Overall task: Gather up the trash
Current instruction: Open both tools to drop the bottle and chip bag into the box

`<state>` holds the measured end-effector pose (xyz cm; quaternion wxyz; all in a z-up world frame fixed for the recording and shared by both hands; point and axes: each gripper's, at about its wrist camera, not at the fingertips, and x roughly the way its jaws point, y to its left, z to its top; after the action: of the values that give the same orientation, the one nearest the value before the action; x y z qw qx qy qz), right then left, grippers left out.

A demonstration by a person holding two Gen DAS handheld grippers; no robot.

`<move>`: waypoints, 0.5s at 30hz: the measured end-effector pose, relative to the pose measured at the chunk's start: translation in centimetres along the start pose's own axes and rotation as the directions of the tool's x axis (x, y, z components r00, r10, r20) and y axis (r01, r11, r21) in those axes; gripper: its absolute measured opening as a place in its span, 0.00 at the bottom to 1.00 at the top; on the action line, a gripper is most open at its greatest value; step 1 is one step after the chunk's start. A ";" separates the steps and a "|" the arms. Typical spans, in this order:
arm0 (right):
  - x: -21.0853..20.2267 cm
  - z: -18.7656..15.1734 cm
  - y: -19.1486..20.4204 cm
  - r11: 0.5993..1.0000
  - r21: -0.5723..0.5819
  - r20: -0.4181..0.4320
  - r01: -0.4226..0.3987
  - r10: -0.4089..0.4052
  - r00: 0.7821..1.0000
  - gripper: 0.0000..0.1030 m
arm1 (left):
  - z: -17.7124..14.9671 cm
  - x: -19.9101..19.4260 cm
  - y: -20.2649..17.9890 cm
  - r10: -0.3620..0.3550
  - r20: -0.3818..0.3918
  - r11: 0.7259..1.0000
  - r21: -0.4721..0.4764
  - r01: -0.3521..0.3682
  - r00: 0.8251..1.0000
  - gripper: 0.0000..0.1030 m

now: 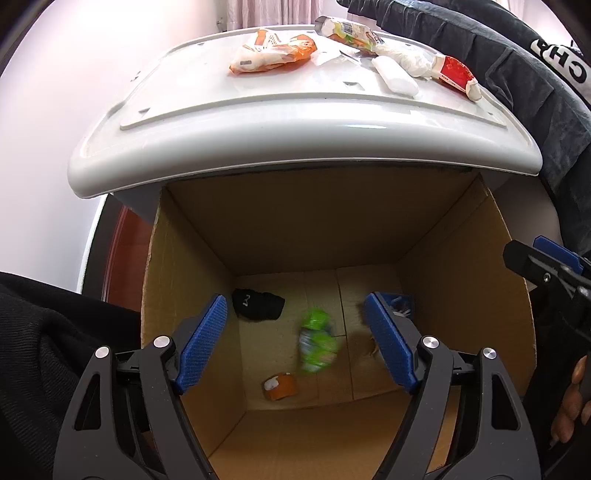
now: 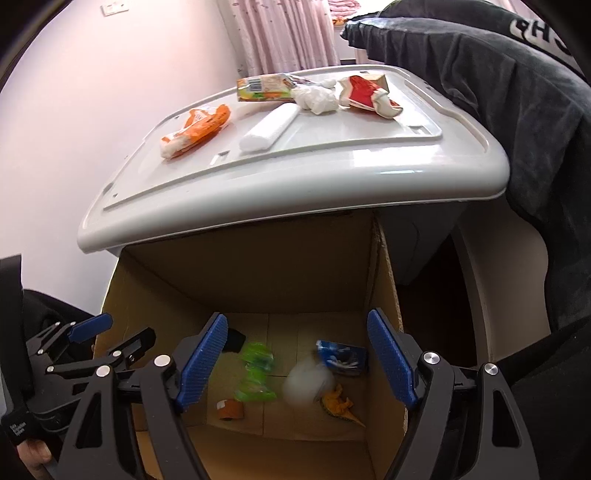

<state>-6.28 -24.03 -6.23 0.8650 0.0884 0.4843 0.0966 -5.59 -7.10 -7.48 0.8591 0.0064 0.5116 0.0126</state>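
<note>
Both grippers hover open and empty over an open cardboard box [image 1: 461,280] [image 2: 384,280]. My left gripper [image 1: 295,339] is above a blurred green wrapper [image 1: 317,341], which also shows in the right wrist view [image 2: 256,369]. My right gripper [image 2: 295,354] is above a blurred white wad [image 2: 306,382]. On the box floor lie a black item [image 1: 258,304], an orange piece [image 1: 279,386] [image 2: 229,409], a blue packet [image 2: 341,356] and a yellow scrap [image 2: 338,404]. On the white lid [image 1: 295,122] [image 2: 332,162] lie an orange wrapper [image 1: 273,51] [image 2: 195,131], a white foam bar [image 1: 393,75] [image 2: 269,127], a crumpled tissue [image 2: 317,99], a red wrapper [image 1: 456,75] [image 2: 367,94] and a green-orange packet [image 1: 347,31] [image 2: 264,86].
The white lid tops a grey bin that stands behind the box. A dark garment [image 1: 517,74] [image 2: 498,92] hangs at the right. A pink wall and curtain [image 2: 284,33] are behind. The person's dark sleeve [image 1: 44,339] is at the left.
</note>
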 end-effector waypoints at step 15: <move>-0.3 1.7 -0.9 0.997 0.065 -0.006 -0.044 0.045 0.999 0.75 | 0.8 -0.8 0.6 -0.075 0.039 0.997 -0.027 0.076 0.996 0.74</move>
<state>-4.88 -25.02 -5.34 0.8574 0.1269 0.4886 0.1004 -5.32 -6.55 -6.38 0.8686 -0.0251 0.4947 -0.0127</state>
